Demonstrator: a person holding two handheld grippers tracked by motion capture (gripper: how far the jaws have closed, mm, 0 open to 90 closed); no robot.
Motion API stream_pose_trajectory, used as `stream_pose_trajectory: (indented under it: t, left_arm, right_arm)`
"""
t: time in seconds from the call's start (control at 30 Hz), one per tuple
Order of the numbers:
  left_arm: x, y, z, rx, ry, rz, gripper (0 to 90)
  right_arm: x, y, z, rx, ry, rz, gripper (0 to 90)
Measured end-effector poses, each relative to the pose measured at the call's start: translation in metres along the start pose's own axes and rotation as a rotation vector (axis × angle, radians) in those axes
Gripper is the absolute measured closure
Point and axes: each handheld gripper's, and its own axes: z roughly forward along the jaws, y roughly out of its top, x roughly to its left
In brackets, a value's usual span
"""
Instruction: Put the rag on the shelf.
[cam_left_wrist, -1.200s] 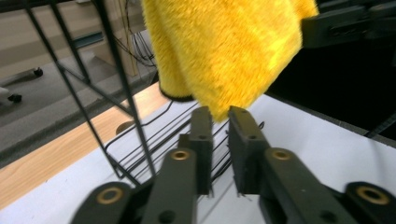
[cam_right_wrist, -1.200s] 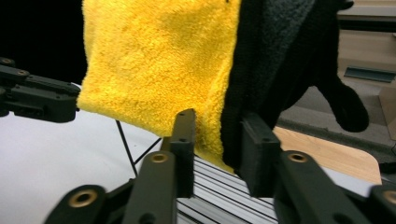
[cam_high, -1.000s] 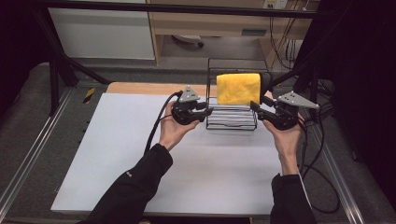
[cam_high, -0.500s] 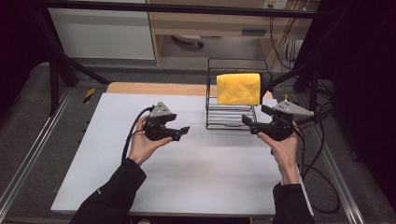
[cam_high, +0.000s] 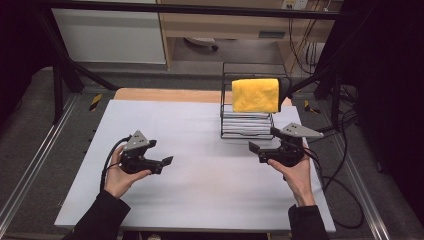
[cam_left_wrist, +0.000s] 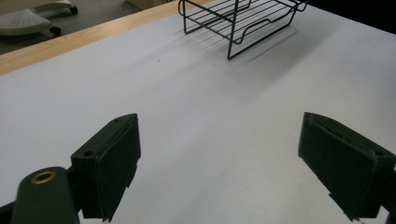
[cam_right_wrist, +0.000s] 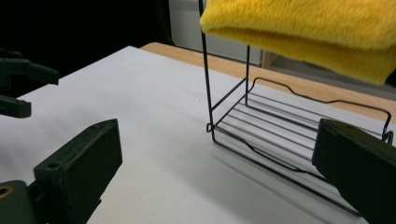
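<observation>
A yellow fluffy cloth (cam_high: 255, 95) hangs over the top bar of a black wire rack (cam_high: 247, 126) at the back right of the white table (cam_high: 200, 200). My left gripper (cam_high: 161, 152) is held low over the table's left half, far from the rack. Its jaws have just been opening and stand open with nothing between them (cam_left_wrist: 222, 126). My right gripper (cam_high: 262, 140) sits just in front of the rack. Its jaws have also just been opening, and it is open and empty (cam_right_wrist: 219, 135). The right gripper view has the cloth (cam_right_wrist: 317, 28) above the rack's base (cam_right_wrist: 280, 140).
A strip of wooden tabletop (cam_high: 165, 95) runs along the table's back edge. Cables (cam_high: 340, 170) trail off the right side. The left gripper (cam_right_wrist: 18, 88) appears at the far left of the right gripper view.
Both grippers have drawn back from the rack toward the person, the left one far to the left. Both sets of jaws have opened. The cloth stays on the rack.
</observation>
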Motion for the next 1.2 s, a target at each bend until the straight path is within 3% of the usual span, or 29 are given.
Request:
stream_pose_trajectory:
  t: [0.2, 0.4, 0.6, 0.67, 0.73, 1.2]
  left_arm:
    - [0.003, -0.027, -0.012, 0.019, 0.014, -0.013, 12.2]
    - [0.007, -0.048, -0.016, 0.052, 0.02, -0.019, 12.1]
    - [0.013, -0.061, -0.022, 0.064, 0.031, -0.023, 12.0]
    - [0.015, -0.065, -0.024, 0.071, 0.031, -0.021, 12.0]
    - [0.016, -0.069, -0.025, 0.078, 0.03, -0.025, 12.0]
    - [0.026, -0.085, -0.03, 0.092, 0.052, -0.051, 10.8]
  right_arm:
    - [0.004, -0.022, 0.002, 0.022, 0.035, 0.019, 0.8]
    - [0.0, -0.052, 0.004, 0.082, 0.047, 0.043, 0.7]
    - [-0.007, -0.084, 0.001, 0.13, 0.081, 0.055, 0.6]
    - [-0.009, -0.091, -0.003, 0.15, 0.086, 0.038, 0.6]
    - [-0.011, -0.098, -0.007, 0.15, 0.091, 0.057, 0.6]
    - [-0.015, -0.114, -0.009, 0.185, 0.093, 0.041, 0.6]
